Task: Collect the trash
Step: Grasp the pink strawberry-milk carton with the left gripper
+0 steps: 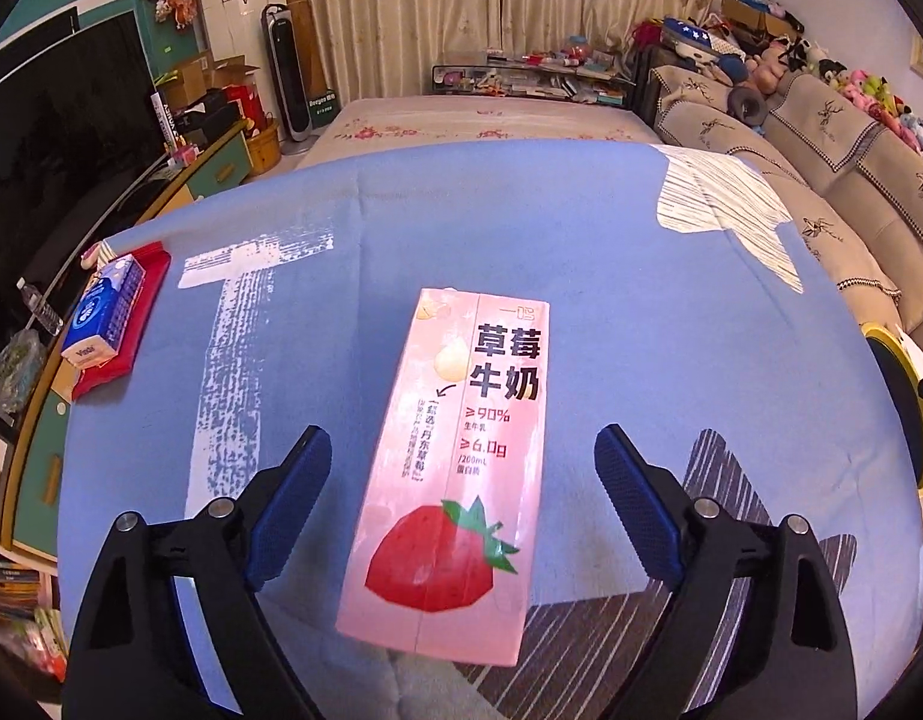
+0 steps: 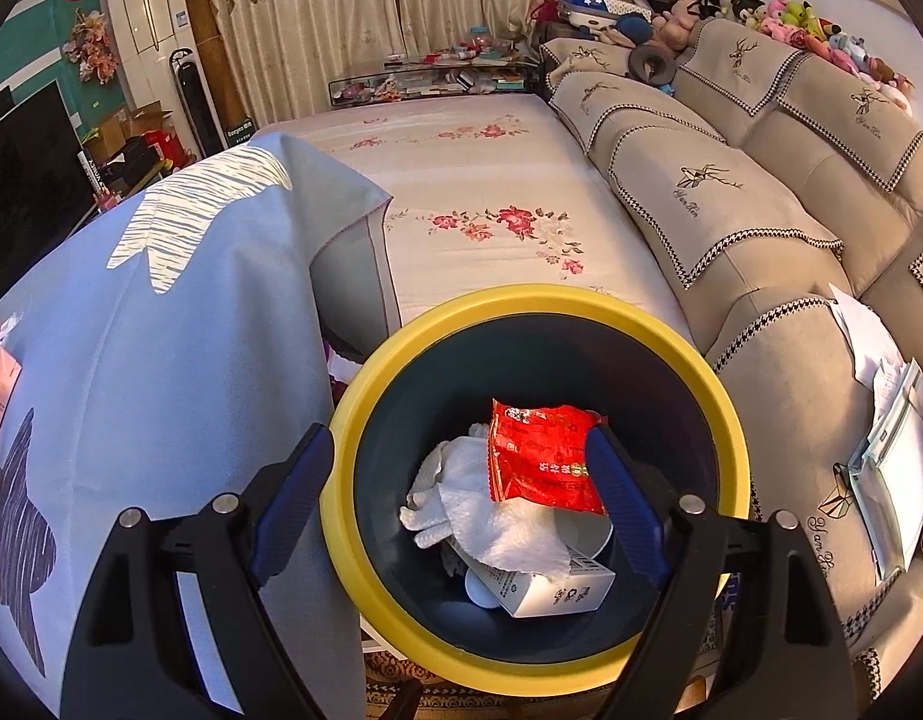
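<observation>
Two open grippers: one over a milk carton on the table, one above the trash bin.

The blue tablecloth (image 1: 581,228) spreads wide and mostly bare, its right edge draping down beside the yellow-rimmed bin (image 2: 734,420), which stands between the table and the beige sofa (image 2: 761,228). A pink strawberry milk carton (image 1: 455,468) lies flat in the middle of the cloth, well clear of every edge. The left gripper (image 1: 461,450) hangs over it, jaws spread wide with a gap between each pad and the carton's sides. The right gripper (image 2: 458,456) hovers over the bin's mouth, jaws apart and empty. Inside the bin lie white tissue (image 2: 485,510), a red wrapper (image 2: 539,456) and a small white box (image 2: 551,588). A blue tissue pack (image 1: 104,312) sits at the table's far left edge.
</observation>
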Tool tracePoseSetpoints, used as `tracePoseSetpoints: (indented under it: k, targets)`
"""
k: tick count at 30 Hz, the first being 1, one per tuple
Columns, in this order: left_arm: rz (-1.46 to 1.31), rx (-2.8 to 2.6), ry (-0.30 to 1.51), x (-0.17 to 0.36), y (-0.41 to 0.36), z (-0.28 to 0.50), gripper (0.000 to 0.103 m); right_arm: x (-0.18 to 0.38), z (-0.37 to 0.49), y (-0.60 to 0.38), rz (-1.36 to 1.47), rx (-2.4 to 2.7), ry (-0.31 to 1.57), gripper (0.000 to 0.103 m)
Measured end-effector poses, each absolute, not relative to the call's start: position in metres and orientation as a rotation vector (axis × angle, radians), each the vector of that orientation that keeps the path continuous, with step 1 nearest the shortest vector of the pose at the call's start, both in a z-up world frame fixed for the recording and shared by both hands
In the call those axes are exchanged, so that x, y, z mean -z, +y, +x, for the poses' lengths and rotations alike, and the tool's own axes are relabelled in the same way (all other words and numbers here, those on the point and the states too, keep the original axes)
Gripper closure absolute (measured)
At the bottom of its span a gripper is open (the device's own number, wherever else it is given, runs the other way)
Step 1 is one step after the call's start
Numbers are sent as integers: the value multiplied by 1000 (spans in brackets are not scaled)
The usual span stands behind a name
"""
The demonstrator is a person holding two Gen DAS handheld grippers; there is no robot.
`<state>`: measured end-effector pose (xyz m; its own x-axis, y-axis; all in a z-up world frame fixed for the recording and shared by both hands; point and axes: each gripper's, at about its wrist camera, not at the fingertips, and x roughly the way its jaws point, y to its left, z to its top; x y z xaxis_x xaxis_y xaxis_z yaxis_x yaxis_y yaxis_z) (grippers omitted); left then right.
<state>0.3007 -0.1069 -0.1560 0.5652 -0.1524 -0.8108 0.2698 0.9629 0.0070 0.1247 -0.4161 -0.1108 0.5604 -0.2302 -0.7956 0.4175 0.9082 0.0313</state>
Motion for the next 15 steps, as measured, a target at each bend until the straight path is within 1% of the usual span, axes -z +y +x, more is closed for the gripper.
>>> tracePoseSetpoints:
  k: [3,7,9,10,15]
  targets:
    - [143,246,950,160,-110,306,23,115,125,-416,227,383,906,22]
    - [139,247,971,166,-113,311,27,119,127,-413,223,377,917,22]
    - [140,246,983,168,-115,314,33,120,127,-412,221,373,918,22]
    - [140,246,987,169,-115,314,34,120,127,-412,220,373,919,22]
    - [141,234,983,170,-115,317,48,120,126,-411,220,370,916,22]
